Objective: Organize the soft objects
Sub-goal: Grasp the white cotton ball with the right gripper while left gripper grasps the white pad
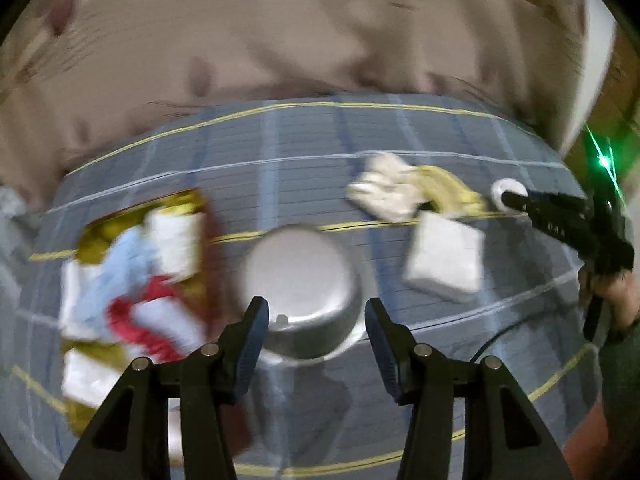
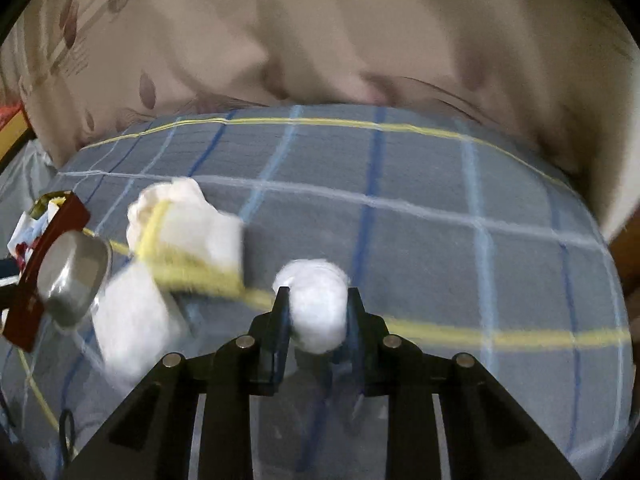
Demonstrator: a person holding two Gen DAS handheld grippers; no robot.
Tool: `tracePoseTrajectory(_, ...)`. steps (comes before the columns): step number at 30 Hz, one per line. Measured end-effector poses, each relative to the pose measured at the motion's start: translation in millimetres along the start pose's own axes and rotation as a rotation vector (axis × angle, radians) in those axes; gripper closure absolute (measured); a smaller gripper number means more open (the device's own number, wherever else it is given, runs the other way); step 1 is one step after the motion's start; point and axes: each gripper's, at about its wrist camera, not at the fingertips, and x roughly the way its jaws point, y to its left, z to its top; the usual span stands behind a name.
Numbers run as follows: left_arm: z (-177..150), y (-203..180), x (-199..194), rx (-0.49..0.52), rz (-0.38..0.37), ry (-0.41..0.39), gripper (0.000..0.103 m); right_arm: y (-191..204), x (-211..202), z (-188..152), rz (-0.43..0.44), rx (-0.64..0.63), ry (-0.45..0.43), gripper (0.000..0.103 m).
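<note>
- In the left wrist view, the left gripper [image 1: 316,344] is seen at the bottom centre of the frame, with its jaws wide apart and nothing between them.
- Just beyond its fingertips, a round metal bowl [image 1: 300,280] is seen on the blue checked cloth [image 1: 304,148], at the centre of the frame.
- At the left of the frame, a red box [image 1: 210,236] is found, filled with blurred soft pieces in white, light blue, red and yellow.
- At the right of centre, a white folded cloth [image 1: 444,260] lies flat; above it, a cream cloth [image 1: 384,192] and a yellow cloth [image 1: 444,188] lie touching each other.
- At the right edge, the right gripper [image 1: 510,198] is seen held by a hand [image 1: 608,296]; its tip is at a white cotton roll [image 1: 506,190].
- In the right wrist view, the right gripper [image 2: 316,312] is seen at the bottom centre, and its jaws are closed on the white cotton roll [image 2: 318,304], which is pressed from both sides by the pads.
- The roll is on the blue checked cloth [image 2: 440,184] or just above it; which one cannot be told.
- At the left of centre, the cream cloth [image 2: 188,220] with the yellow cloth [image 2: 196,276] is seen, and the white folded cloth [image 2: 132,320] lies below them.
- At the left edge, the metal bowl [image 2: 72,280] stands just beside the red box [image 2: 44,252].
</note>
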Motion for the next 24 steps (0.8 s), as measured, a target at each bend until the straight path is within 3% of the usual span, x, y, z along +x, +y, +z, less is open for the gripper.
tracePoseTrajectory(4, 12, -42, 16, 0.075, -0.127, 0.02, 0.038, -23, -22, -41, -0.065, 0.023, 0.008, 0.08)
tracePoseTrajectory(7, 18, -69, 32, 0.129, -0.158, 0.053, 0.03, -32, -25, -62, -0.091, 0.034, 0.02, 0.079)
tracePoseTrajectory(16, 28, -123, 76, 0.234, -0.115, 0.072, 0.017, -36, -24, -72, -0.065, 0.096, -0.018, 0.074)
tracePoseTrajectory(24, 29, -122, 110, 0.247, -0.019, 0.04, 0.008, -31, -23, -72, -0.075, 0.071, -0.01, 0.069)
